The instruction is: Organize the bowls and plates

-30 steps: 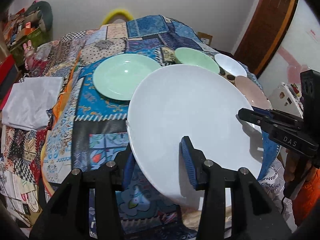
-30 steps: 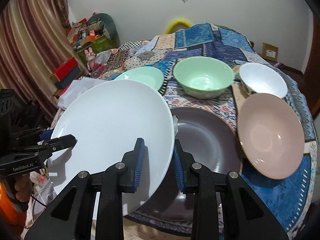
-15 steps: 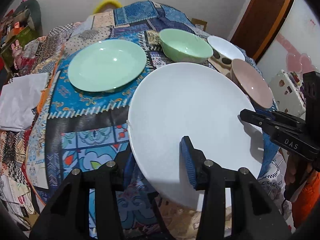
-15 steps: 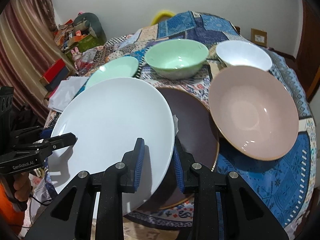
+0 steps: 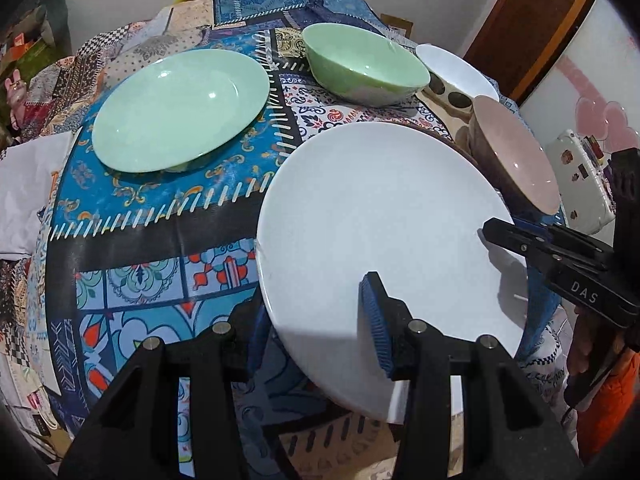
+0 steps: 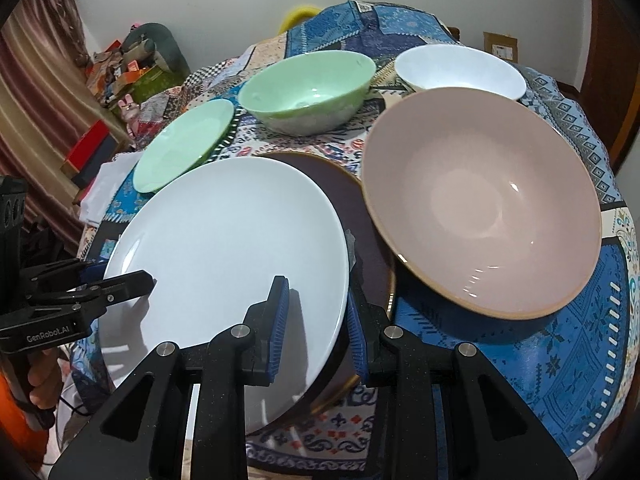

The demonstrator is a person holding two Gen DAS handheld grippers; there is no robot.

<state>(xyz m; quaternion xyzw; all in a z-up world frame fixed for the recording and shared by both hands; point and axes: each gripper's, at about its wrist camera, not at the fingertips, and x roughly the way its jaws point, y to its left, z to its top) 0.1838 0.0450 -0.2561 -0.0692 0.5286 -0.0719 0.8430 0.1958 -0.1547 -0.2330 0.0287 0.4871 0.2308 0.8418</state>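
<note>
A large white plate (image 5: 380,216) hangs tilted just above a dark brown plate (image 6: 360,208) on the patchwork cloth. My left gripper (image 5: 312,300) is shut on its near rim, one finger on top and the other beneath. My right gripper (image 6: 316,288) is shut on the opposite rim, and it shows at the right edge of the left wrist view. A pink bowl (image 6: 480,208) stands right beside the dark plate. Behind are a green bowl (image 6: 308,88), a white bowl (image 6: 460,68) and a green plate (image 5: 180,108).
The round table's patterned cloth (image 5: 152,232) drops away at the near edge. A folded white cloth (image 5: 24,192) lies at the left. Boxes and toys (image 6: 128,72) crowd the far left corner by a curtain, and a wooden door (image 5: 532,20) stands at the right.
Both grippers have carried the white plate forward and down towards the dark plate. The dishes on the table loom closer. Both grips are unchanged.
</note>
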